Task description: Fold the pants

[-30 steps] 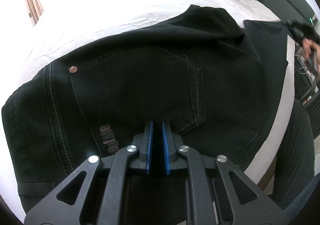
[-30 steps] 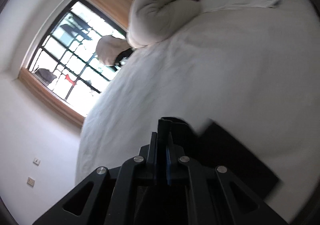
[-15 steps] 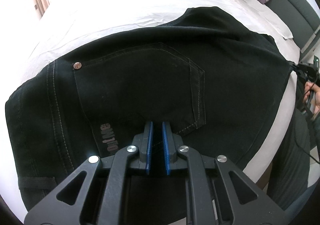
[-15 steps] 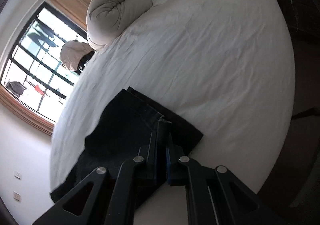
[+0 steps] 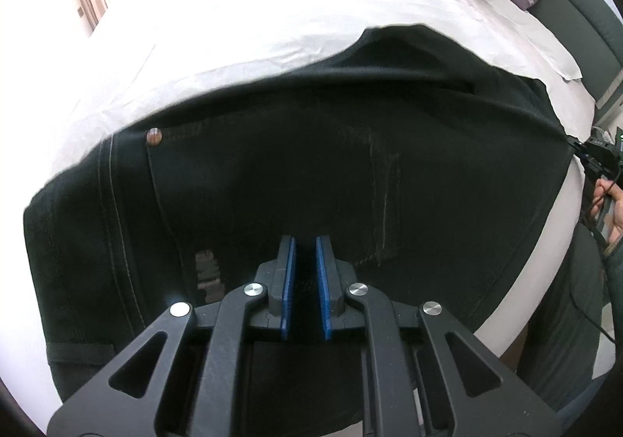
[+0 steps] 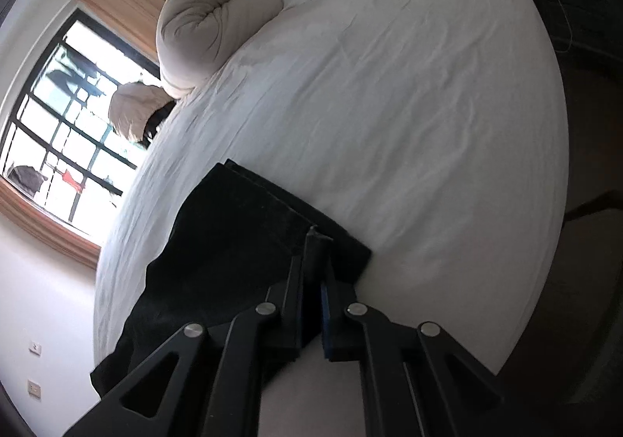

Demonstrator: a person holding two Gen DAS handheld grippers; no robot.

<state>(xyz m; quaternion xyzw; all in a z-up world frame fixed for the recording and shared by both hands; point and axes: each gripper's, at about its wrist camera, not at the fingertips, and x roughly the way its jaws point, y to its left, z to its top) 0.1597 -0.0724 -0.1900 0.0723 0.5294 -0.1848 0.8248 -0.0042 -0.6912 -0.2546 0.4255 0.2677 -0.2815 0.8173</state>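
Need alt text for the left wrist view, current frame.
Black denim pants lie spread, back pocket up, on a white-sheeted bed, their waist end gripped between the left tongs' blue pads. At far right, the right tongs hold the leg end.

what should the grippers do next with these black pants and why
Probably set the pants flat on the bed. Left gripper pinches the waist end near the back pocket, right gripper is shut on the leg cuffs, and the cloth looks stretched between them.
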